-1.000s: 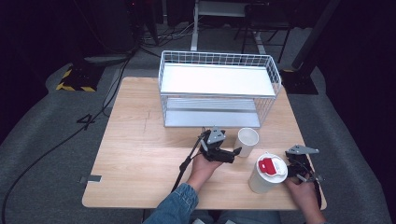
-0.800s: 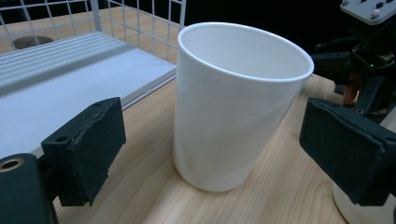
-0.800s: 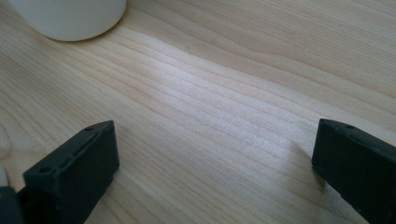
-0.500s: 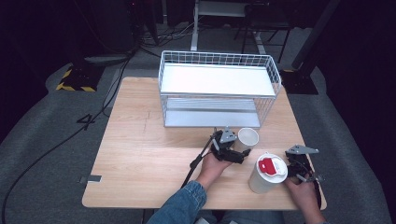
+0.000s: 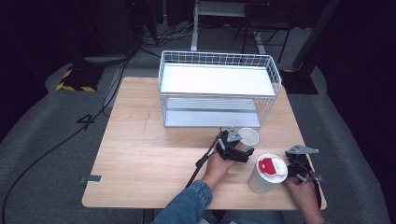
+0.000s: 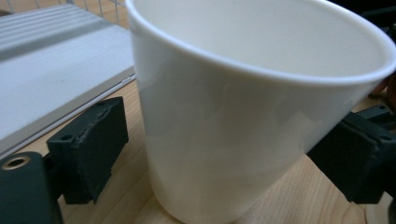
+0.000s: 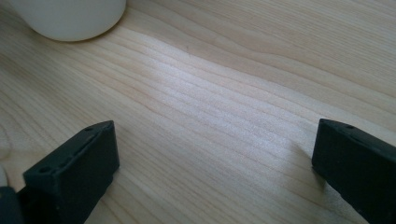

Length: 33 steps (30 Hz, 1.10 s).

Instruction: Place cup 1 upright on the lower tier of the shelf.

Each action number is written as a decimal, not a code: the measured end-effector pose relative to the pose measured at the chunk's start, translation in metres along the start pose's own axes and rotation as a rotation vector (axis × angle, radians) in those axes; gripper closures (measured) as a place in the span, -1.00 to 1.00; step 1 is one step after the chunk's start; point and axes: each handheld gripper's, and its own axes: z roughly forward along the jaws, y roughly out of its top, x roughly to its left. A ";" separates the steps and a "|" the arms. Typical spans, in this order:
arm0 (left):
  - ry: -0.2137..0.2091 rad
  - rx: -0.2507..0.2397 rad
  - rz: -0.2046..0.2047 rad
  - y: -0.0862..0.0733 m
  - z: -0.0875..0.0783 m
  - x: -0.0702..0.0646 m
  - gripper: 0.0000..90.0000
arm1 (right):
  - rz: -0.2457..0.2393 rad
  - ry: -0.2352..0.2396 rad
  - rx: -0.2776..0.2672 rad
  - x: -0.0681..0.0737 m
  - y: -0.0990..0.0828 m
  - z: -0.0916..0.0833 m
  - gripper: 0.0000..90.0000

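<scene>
A small open white paper cup (image 5: 248, 137) stands on the wooden table (image 5: 154, 154), in front of the wire rack. My left gripper (image 5: 243, 146) has reached it. In the left gripper view the cup (image 6: 243, 107) stands between the two black jaws, which are open on either side, with a thin gap at the left fingertip (image 6: 91, 147). A taller white cup with a white lid and red tab (image 5: 267, 173) stands near the front edge. My right gripper (image 5: 299, 161) rests just right of it, open over bare wood (image 7: 215, 163).
A white wire rack with two shelves (image 5: 219, 88) takes up the back of the table. A round white cup base (image 7: 70, 18) shows at the top left of the right gripper view. The left half of the table is bare wood. A black cable (image 5: 205, 158) trails from the left gripper.
My left gripper has moved right and slightly forward to the small cup, and its jaws now stand on either side of it. The right gripper and the lidded cup have stayed put.
</scene>
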 end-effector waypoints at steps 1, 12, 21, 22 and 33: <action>0.003 0.002 0.000 0.000 0.000 0.000 -0.76 | 0.000 0.000 0.000 0.000 0.000 0.000 -0.99; 0.013 0.012 0.007 0.001 0.003 -0.001 -0.64 | 0.000 0.000 0.000 0.000 0.000 0.000 -0.99; 0.032 0.011 0.044 0.002 0.001 -0.003 -0.51 | 0.000 0.000 0.000 0.000 0.000 0.000 -0.99; 0.028 0.013 0.042 0.002 0.001 -0.004 -0.51 | 0.000 0.000 0.000 0.000 0.000 0.000 -0.99; 0.025 -0.008 0.084 0.008 -0.008 -0.013 -0.51 | 0.000 0.000 0.000 0.000 0.000 0.000 -0.99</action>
